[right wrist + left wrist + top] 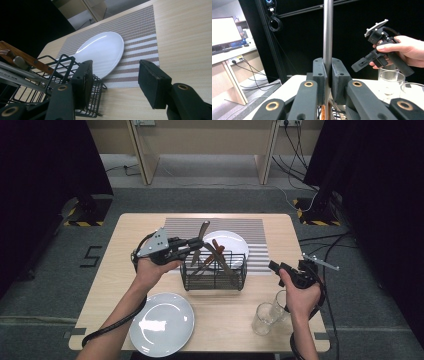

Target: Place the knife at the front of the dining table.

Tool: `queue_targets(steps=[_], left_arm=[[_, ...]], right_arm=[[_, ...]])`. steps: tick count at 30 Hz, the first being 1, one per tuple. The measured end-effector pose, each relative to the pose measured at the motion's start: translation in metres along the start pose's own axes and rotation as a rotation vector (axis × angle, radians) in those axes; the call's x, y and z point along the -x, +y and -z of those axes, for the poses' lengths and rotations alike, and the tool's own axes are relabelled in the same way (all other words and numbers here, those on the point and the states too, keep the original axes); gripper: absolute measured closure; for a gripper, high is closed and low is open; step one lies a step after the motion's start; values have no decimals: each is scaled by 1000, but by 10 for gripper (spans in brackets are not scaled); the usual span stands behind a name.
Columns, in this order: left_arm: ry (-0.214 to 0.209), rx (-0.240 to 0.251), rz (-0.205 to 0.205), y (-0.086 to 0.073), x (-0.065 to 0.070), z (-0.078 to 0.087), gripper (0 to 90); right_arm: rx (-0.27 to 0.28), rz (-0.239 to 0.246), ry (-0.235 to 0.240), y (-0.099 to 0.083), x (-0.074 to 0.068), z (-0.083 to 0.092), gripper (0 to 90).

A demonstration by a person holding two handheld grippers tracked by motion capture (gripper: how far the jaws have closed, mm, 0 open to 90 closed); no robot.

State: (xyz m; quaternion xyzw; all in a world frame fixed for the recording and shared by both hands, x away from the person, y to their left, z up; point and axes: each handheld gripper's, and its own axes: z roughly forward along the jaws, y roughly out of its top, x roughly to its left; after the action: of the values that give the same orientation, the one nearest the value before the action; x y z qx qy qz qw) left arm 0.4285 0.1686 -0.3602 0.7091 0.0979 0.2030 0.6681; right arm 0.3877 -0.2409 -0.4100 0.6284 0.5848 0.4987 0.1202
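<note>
High view showed the left hand-held gripper (192, 243) clamped on a slim grey metal utensil handle (203, 231) above the black wire caddy (214, 276). It could snag neighbouring knives (220, 259) and tip them. The right hand-held gripper (276, 266) hung with jaws apart near the glasses (263, 318).

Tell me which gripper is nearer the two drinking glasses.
Right. The right gripper hangs open just above the glasses at the table's near right corner. The left gripper is farther off, beyond the wire basket, shut on a metal utensil.
</note>
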Motion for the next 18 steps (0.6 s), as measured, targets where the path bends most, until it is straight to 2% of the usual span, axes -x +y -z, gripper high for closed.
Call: queue_targets(steps=[18], left_arm=[[7,25,11,6,-2,2,830]], right_arm=[[2,-1,-2,0,0,0,458]])
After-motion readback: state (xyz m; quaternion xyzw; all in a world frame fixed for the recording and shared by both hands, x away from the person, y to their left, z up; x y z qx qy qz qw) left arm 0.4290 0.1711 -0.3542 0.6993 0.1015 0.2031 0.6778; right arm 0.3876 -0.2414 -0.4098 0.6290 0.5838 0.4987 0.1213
